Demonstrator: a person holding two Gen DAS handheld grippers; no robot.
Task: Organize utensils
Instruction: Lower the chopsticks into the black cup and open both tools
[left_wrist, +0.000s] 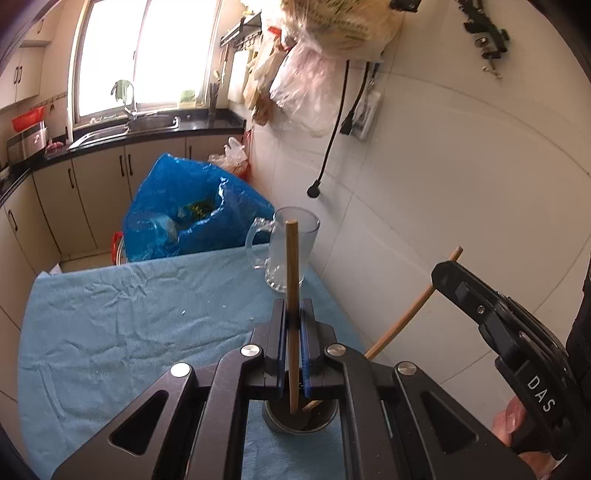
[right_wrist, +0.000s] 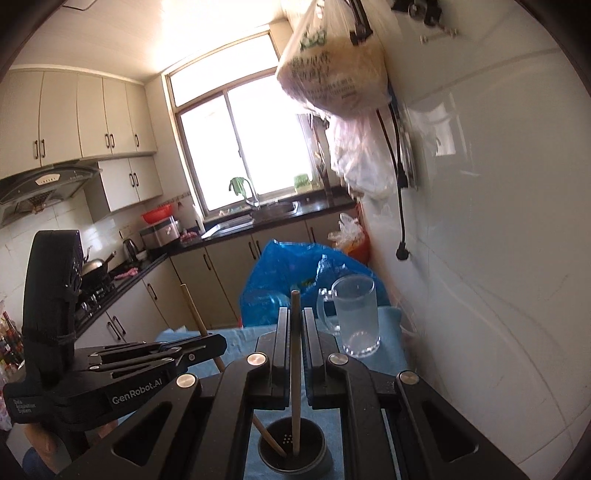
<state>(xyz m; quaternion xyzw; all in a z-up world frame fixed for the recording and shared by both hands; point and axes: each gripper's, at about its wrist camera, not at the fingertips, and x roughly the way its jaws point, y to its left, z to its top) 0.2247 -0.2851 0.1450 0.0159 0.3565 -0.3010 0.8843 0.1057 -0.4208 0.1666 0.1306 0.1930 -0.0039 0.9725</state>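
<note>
Currently both hand-held grippers sit over the dark utensil cup (left_wrist: 300, 419) on the blue cloth (left_wrist: 129, 314) covering the desk. Left hand-held gripper (left_wrist: 294, 314): jaws together, clamped on one wooden chopstick (left_wrist: 291, 295); stick stands near upright between the blue pads (left_wrist: 303, 332), lower end down inside the cup, top end poking above the fingertips. Right hand-held gripper (right_wrist: 294, 332): second chopstick (right_wrist: 294, 350) runs up the slot between its fingers, lower tip in the same cup (right_wrist: 291, 448); jaws close around it with a thin gap visible either side, so cannot tell whether it's actually gripping. In the left wrist view that second stick (left_wrist: 410, 314) leans off to the right, passing under the right hand-held gripper (left_wrist: 448, 275). In the right wrist view the left hand-held gripper (right_wrist: 218, 341) comes in from the left with its stick (right_wrist: 195, 310) tilted. Clear glass mug (left_wrist: 286, 247) stands on the cloth beyond the cup, by the tiled wall; blue plastic bag (left_wrist: 184, 210) behind the desk.
</note>
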